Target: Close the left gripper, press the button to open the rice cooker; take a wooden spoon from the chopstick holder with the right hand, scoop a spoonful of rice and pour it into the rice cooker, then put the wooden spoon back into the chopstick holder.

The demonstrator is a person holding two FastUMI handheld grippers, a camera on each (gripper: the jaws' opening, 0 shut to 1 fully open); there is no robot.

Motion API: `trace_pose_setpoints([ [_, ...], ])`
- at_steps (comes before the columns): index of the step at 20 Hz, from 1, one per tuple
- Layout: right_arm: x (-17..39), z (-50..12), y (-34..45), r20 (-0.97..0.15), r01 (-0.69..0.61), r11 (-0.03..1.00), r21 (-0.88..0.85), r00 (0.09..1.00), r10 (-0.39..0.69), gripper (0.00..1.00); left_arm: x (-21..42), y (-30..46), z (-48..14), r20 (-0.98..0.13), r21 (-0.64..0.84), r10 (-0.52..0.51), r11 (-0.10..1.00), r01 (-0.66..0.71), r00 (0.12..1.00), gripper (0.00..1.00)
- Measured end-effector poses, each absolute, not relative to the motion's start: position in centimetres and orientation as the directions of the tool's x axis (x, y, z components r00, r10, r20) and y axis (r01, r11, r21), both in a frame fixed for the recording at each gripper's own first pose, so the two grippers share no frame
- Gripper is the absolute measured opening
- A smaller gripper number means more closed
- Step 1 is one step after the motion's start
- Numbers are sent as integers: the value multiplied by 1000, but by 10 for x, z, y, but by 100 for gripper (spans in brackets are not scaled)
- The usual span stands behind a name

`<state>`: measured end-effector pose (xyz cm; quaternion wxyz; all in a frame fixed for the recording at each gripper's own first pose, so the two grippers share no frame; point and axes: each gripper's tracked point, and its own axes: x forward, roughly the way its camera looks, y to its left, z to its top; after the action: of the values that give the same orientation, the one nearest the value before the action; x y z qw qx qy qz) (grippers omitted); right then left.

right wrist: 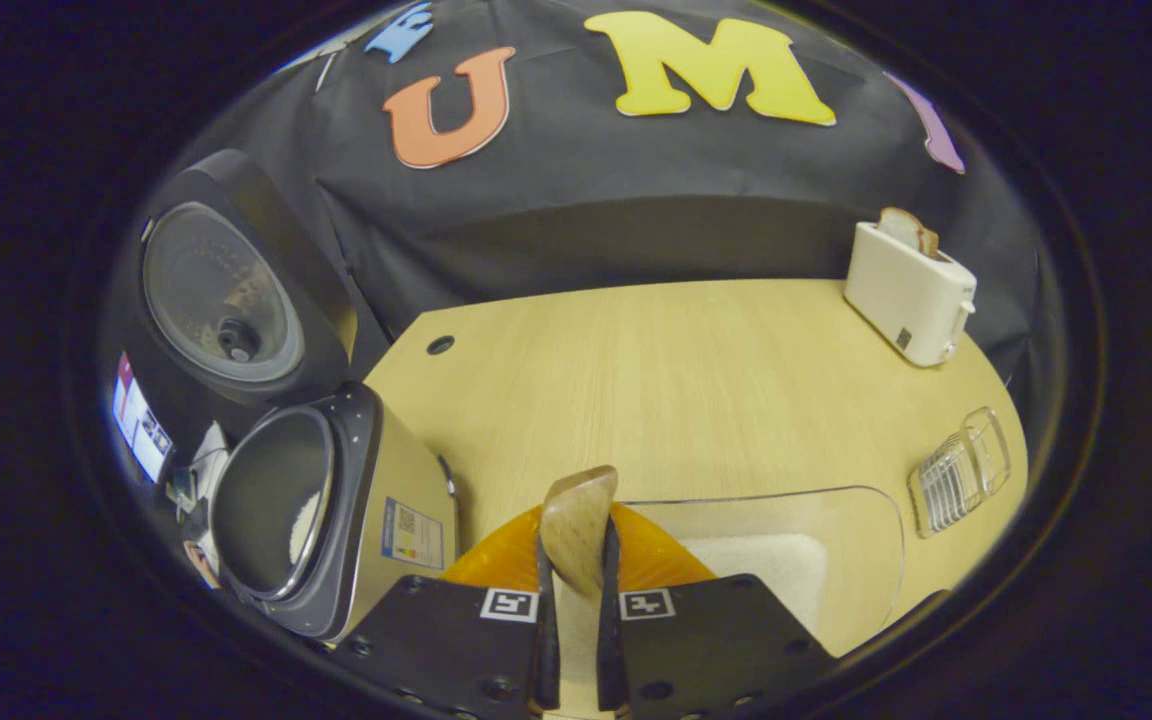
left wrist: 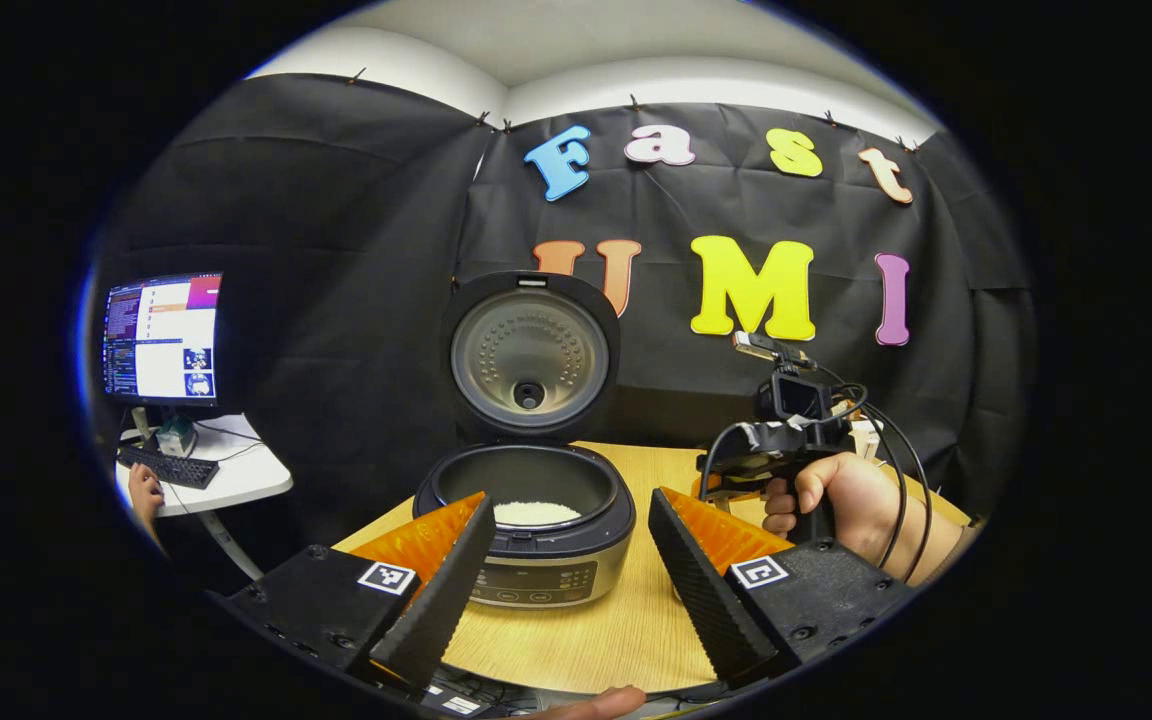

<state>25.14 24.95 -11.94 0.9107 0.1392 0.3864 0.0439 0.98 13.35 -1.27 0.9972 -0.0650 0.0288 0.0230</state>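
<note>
In the right gripper view, nearest to us, the right gripper [right wrist: 576,600] has its two fingers pressed together on the wooden spoon [right wrist: 577,520], which stands up between them at 6 o'clock. We cannot tell whether the spoon bowl carries rice. Just behind it lies a clear container [right wrist: 866,530] with white rice [right wrist: 766,565] inside, at about 5 o'clock. The rice cooker [right wrist: 336,520] is at 8 o'clock, its lid [right wrist: 221,290] swung up, and some rice shows in its pot. Farther on the wooden table [right wrist: 656,370] we see a small clear rack [right wrist: 961,465] at 3 o'clock and a white toaster [right wrist: 911,290] at 2 o'clock. We do not find the chopstick holder.

In the left gripper view, the left gripper [left wrist: 566,570] hangs with its fingers wide apart and holds nothing. Between them, at 6 o'clock, the open cooker [left wrist: 526,520] shows rice [left wrist: 536,513] in the pot. At 4 o'clock a hand [left wrist: 841,500] grips the other gripper's handle. Far at 9 o'clock stand a monitor [left wrist: 161,338] and a keyboard [left wrist: 168,467].

We judge that the button step is done, and the scooping or pouring step is in hand. The next move calls for keeping the spoon level, bringing it over the pot, and tipping it there; afterwards the spoon must go back to its holder.
</note>
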Motion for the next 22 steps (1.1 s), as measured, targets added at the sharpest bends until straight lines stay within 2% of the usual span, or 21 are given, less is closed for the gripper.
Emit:
trace_pose_setpoints([
  [1, 250, -119, 249, -690, 37, 941, 336, 690, 220, 15, 10, 134, -13, -65, -130, 44, 990, -53, 997, 96],
  [3, 248, -115, 236, -671, 45, 912, 407, 692, 265, 15, 11, 135, -15, -73, -123, 50, 991, -58, 996, 99],
  [8, 226, -113, 183, -641, 110, 857, 504, 712, 286, 14, 12, 131, -17, -79, -111, 47, 992, -56, 996, 98],
  [12, 180, -126, 170, -663, 133, 815, 565, 661, 351, 16, 11, 122, -14, -73, -83, 41, 995, -47, 996, 99],
  [13, 169, -131, 171, -668, 139, 806, 576, 648, 366, 13, 11, 120, -14, -73, -77, 41, 996, -47, 996, 98],
  [18, 137, -133, 178, -657, 125, 850, 511, 695, 293, 14, 12, 104, -12, -69, -70, 13, 997, -17, 998, 98],
  [22, 133, -135, 183, -586, 99, 861, 498, 770, 250, 14, 12, 101, -11, -63, -68, 0, 998, -5, 998, 100],
])
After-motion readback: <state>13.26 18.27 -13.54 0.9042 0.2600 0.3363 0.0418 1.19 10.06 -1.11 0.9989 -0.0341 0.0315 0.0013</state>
